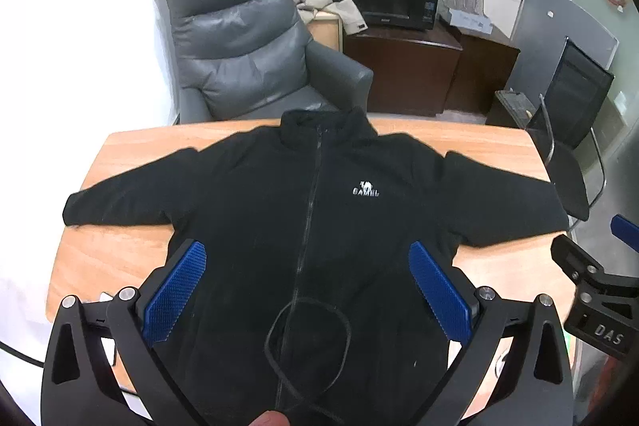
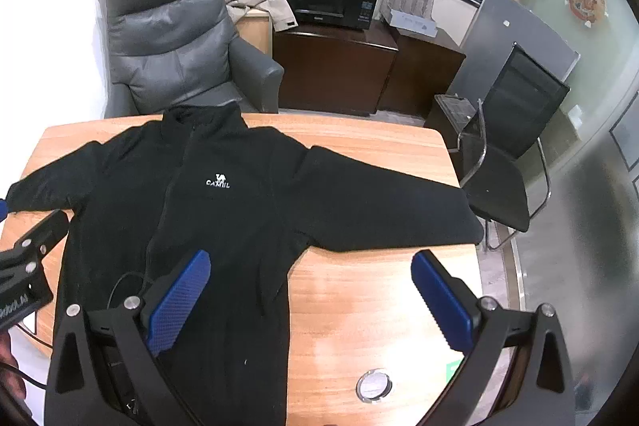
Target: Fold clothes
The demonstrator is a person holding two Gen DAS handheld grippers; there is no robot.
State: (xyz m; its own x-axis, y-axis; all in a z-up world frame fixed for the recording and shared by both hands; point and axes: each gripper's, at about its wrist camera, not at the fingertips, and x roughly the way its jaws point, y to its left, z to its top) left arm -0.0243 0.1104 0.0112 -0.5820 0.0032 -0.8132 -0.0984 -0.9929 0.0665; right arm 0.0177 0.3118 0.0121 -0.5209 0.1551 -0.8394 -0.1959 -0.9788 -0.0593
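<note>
A black zip-up fleece jacket (image 1: 319,210) with a white Camel logo lies flat and face up on a wooden table (image 1: 120,154), both sleeves spread sideways. It also shows in the right wrist view (image 2: 223,194). My left gripper (image 1: 307,290) is open and empty, hovering over the jacket's lower middle near the zipper. A black cord loop (image 1: 307,338) lies on the fabric there. My right gripper (image 2: 311,298) is open and empty over the jacket's right hem and bare table (image 2: 359,306), below the right sleeve (image 2: 383,210).
A grey leather armchair (image 1: 239,42) stands behind the table. A black office chair (image 2: 507,154) stands at the table's right end. A dark cabinet with a microwave (image 1: 393,2) sits at the back. A round metal cable port (image 2: 373,384) is set in the tabletop.
</note>
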